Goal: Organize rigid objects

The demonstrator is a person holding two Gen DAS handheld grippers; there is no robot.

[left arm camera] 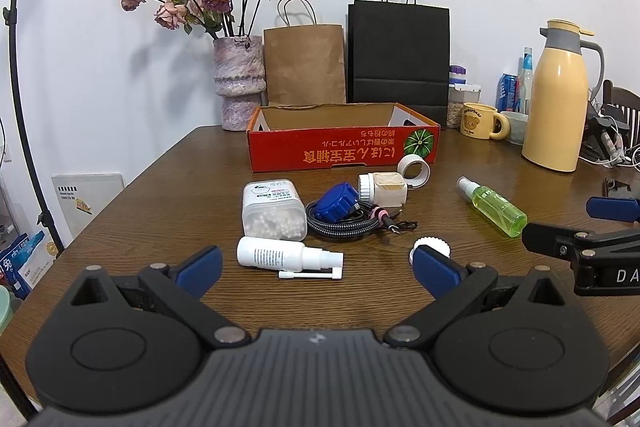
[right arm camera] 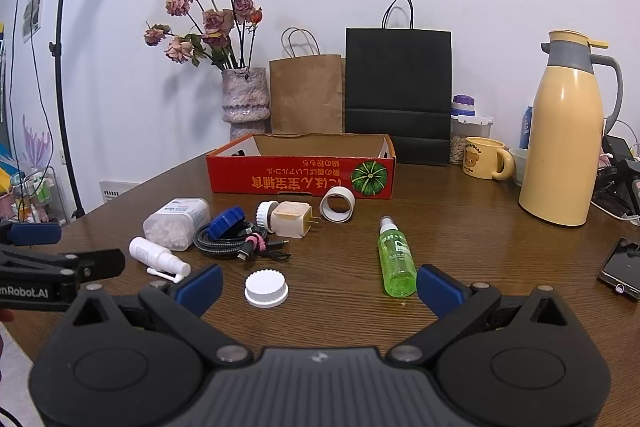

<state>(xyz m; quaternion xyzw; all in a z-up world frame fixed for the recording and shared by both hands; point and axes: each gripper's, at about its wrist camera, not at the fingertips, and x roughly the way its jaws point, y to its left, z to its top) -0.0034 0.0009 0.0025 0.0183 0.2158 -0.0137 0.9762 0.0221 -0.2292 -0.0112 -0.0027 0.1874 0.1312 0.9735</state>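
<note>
A red cardboard box [left arm camera: 340,153] [right arm camera: 300,179] stands open on the wooden table. In front of it lie a clear cotton swab container [left arm camera: 274,211] [right arm camera: 178,223], a white spray bottle [left arm camera: 284,255] [right arm camera: 158,255], a blue cap on a coiled cable [left arm camera: 336,203] [right arm camera: 226,221], a cream charger plug [left arm camera: 386,189] [right arm camera: 290,219], a tape roll [left arm camera: 414,171] [right arm camera: 338,209], a green spray bottle [left arm camera: 496,209] [right arm camera: 396,263] and a white lid [left arm camera: 432,245] [right arm camera: 266,287]. My left gripper [left arm camera: 318,269] is open just short of the white spray bottle. My right gripper [right arm camera: 318,285] is open, with the white lid between its fingers' line.
A vase of dried roses [left arm camera: 240,83], a brown paper bag [left arm camera: 304,63] and a black paper bag [left arm camera: 398,53] stand behind the box. A yellow thermos [right arm camera: 564,139], a yellow mug [right arm camera: 484,157] and a phone [right arm camera: 622,269] are at the right.
</note>
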